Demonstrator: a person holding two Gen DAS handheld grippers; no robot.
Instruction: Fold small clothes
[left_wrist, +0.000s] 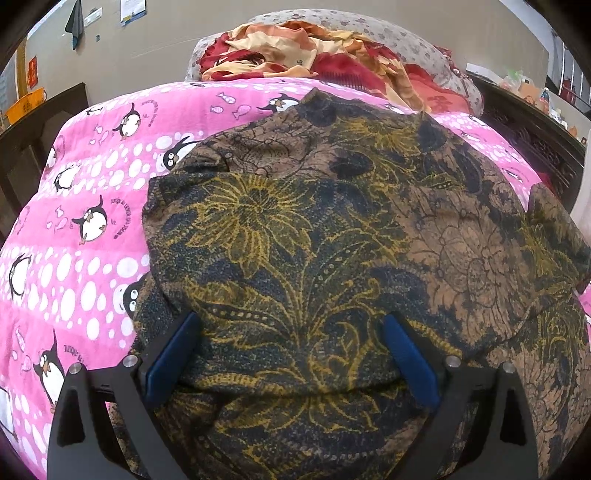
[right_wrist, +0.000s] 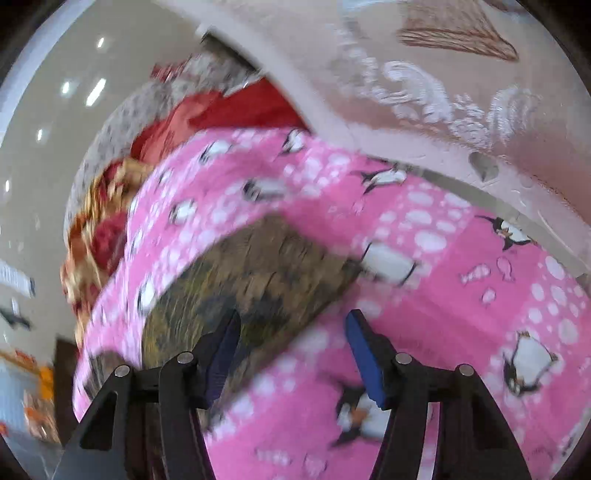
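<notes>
A brown, black and gold floral garment (left_wrist: 314, 240) lies spread on a pink penguin-print blanket (left_wrist: 85, 206). Its left part is folded over itself. My left gripper (left_wrist: 291, 325) is open, its blue pads wide apart just above the garment's near fold, holding nothing. In the blurred right wrist view the garment (right_wrist: 251, 273) lies left of centre on the blanket (right_wrist: 461, 302). My right gripper (right_wrist: 291, 325) is open and empty, above the garment's right edge, with its left finger over the cloth and its right finger over the blanket.
A pile of red and orange bedding (left_wrist: 295, 51) and a grey patterned pillow (left_wrist: 417, 44) lie at the far end of the bed. Dark wooden furniture (left_wrist: 535, 129) stands at the right. A pale headboard or wall panel (right_wrist: 443, 92) runs along the right wrist view.
</notes>
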